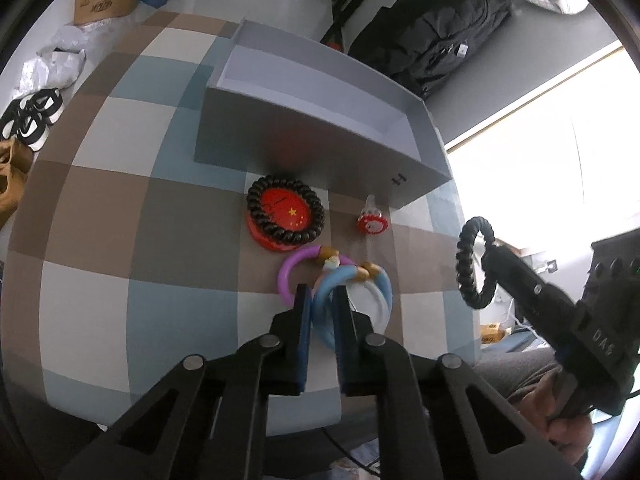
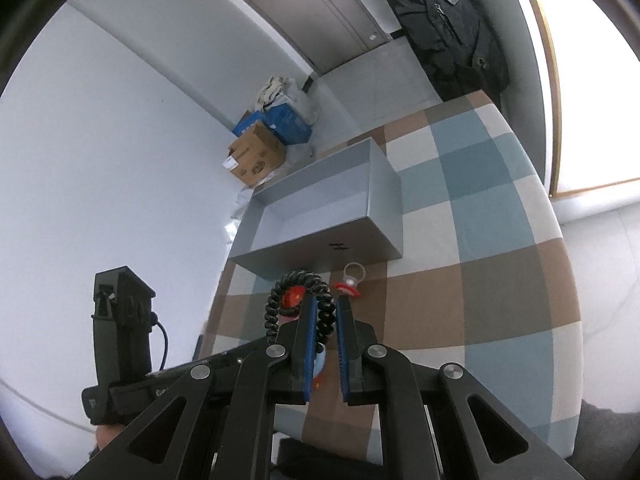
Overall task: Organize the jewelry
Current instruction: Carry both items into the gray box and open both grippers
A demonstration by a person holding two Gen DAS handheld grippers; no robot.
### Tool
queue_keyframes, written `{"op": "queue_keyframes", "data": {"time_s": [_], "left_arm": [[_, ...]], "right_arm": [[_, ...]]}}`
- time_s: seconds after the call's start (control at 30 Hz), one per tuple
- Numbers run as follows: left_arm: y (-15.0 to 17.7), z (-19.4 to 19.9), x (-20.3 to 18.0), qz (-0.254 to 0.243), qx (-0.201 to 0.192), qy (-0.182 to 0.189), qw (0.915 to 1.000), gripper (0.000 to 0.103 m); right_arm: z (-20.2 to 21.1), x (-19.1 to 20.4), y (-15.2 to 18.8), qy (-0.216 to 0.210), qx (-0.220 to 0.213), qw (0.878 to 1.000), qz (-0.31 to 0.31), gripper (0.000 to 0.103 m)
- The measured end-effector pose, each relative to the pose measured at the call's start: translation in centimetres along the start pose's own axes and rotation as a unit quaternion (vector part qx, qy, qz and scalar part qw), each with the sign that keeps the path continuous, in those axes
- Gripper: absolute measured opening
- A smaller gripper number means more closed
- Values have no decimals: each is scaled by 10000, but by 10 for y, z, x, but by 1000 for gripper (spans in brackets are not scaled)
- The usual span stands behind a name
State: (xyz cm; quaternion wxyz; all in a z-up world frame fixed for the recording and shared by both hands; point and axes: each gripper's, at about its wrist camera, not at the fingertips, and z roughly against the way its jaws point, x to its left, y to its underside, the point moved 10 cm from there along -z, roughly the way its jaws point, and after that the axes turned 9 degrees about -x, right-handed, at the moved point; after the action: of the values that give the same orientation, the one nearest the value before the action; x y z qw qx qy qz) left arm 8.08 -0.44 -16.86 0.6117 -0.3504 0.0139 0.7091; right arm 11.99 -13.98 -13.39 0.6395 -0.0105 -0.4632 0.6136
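Note:
An open grey box (image 1: 312,136) stands on the checkered table; it also shows in the right wrist view (image 2: 320,216). In front of it lie a red disc with a black spiral band (image 1: 285,216) on it, a red ring (image 1: 373,222), a purple band (image 1: 294,276), a blue band (image 1: 340,292) and a white band (image 1: 370,304). My left gripper (image 1: 323,300) is shut on the blue band. My right gripper (image 2: 325,312) is shut on a black spiral band (image 2: 298,304) and holds it in the air; it also shows in the left wrist view (image 1: 472,264).
A black backpack (image 1: 440,28) sits behind the box. Cardboard and blue boxes (image 2: 268,140) stand on the floor by the wall. Shoes (image 1: 32,120) lie on the floor at the left. The table edge runs close to the right of the red ring.

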Motion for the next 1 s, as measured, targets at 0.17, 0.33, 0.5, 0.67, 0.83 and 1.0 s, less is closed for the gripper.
{"op": "queue_keyframes", "data": {"time_s": [0.17,0.33,0.5,0.67,0.83,1.0], "left_arm": [[-8,9,-15,-171,-305,69,9994,3],[-15,12,-20,-173,-417,145,9989,3],[-23,14,-30,-179,-543,355,9977,3],[-37,26,-41,-147,-794,638,9947,3],[-63,41,-44,-232,-1106,457,9925,3],[-86,39,-46,-347,-1192,271,9919,3]], "right_arm": [[2,-1,-1,3,-19,10000,-17,9],[3,-4,-2,18,-35,10000,-38,9],[7,-7,-6,32,-110,9999,-60,9],[10,-4,-11,-1,-205,9998,-57,9],[10,2,-24,-29,-251,9997,-20,9],[5,22,-53,-63,-277,9993,247,9]]}}
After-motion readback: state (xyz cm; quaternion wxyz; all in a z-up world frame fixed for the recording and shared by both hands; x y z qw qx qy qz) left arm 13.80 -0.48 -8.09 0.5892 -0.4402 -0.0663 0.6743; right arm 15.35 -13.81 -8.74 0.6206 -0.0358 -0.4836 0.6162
